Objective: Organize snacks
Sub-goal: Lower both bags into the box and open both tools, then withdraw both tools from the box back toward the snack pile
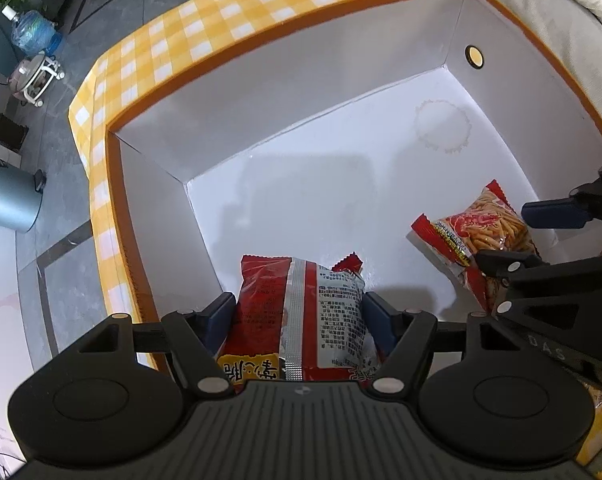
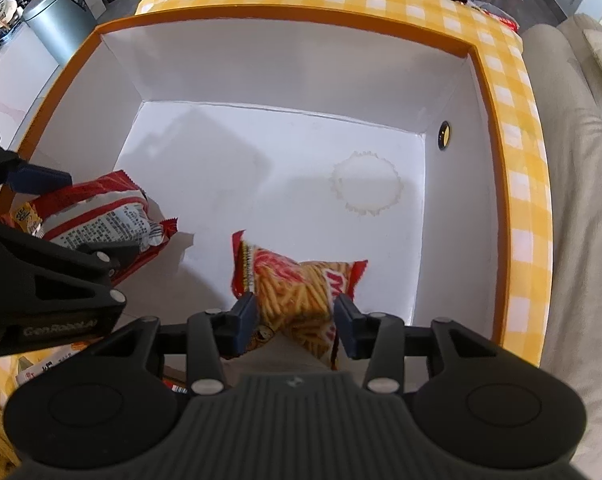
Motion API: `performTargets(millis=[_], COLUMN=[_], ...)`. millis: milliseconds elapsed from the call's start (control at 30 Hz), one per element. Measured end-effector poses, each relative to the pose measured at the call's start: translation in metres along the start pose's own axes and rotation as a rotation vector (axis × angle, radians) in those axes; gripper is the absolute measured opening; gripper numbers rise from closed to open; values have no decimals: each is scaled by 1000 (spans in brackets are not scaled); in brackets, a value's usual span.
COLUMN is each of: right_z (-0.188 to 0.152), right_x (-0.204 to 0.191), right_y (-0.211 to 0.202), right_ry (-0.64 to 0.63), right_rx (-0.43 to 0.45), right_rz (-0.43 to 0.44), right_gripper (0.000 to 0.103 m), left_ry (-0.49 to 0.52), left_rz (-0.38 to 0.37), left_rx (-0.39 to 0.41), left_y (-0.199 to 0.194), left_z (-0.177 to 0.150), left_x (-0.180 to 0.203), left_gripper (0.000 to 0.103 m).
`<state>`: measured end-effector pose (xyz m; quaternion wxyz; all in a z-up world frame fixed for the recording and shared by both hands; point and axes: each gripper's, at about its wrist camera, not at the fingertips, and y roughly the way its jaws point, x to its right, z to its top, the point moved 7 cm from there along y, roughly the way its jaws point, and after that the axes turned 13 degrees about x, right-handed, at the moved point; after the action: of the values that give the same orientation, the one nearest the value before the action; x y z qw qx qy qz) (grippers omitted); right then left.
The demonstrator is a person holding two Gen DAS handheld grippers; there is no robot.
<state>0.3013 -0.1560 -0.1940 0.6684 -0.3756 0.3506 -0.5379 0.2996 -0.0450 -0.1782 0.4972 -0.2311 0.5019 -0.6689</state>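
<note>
a: where were we in the job at that point?

b: we judged it the placing step. in the left wrist view our left gripper (image 1: 299, 316) had its blue pads pressed on both sides of the red and silver snack packet (image 1: 301, 312), low in the centre of the frame, inside the white box (image 1: 261, 64) with the orange rim

a: and our other hand?

b: in the right wrist view our right gripper (image 2: 296, 318) was closed around the fries-print snack bag (image 2: 297, 288), lower centre of the frame. the bag bulged between the pads, so we read it as gripped, not just touched

a: were the packets down on the floor of the box?

b: we couldn't tell for certain. both hung over the white floor near its lower edge, the red and silver one at the left of the right wrist frame, the fries one at the right of the left wrist frame, well apart from each other

a: anything else in there?

b: only a faint round mark (image 2: 367, 184) on the floor, right of centre, and a dark eyelet hole (image 2: 445, 134) in the right wall

a: so what did the next move call for?

b: as we judged it, lowering each packet until it rested flat, then widening both grippers and lifting straight up, so the pads wouldn't drag the crinkly wrappers along
</note>
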Motion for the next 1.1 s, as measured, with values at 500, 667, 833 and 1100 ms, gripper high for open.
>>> performTargets(millis=[500, 667, 833, 1100], right_z=[4, 5, 0, -28], right_x=[5, 2, -8, -29], right_y=[-22, -44, -75, -122], right_ry=[-24, -25, -25, 9], right_rx=[55, 107, 171, 245], right_rz=[-78, -88, -95, -69], right_gripper=[69, 73, 75, 78], left_ry=[-50, -81, -99, -111], left_rz=[-1, 24, 41, 61], left_rx=[33, 101, 176, 250], left_y=[-20, -46, -78, -123], left_z=[-4, -6, -13, -41], left_x=[-7, -12, -13, -8], left_gripper=[87, 87, 87, 86])
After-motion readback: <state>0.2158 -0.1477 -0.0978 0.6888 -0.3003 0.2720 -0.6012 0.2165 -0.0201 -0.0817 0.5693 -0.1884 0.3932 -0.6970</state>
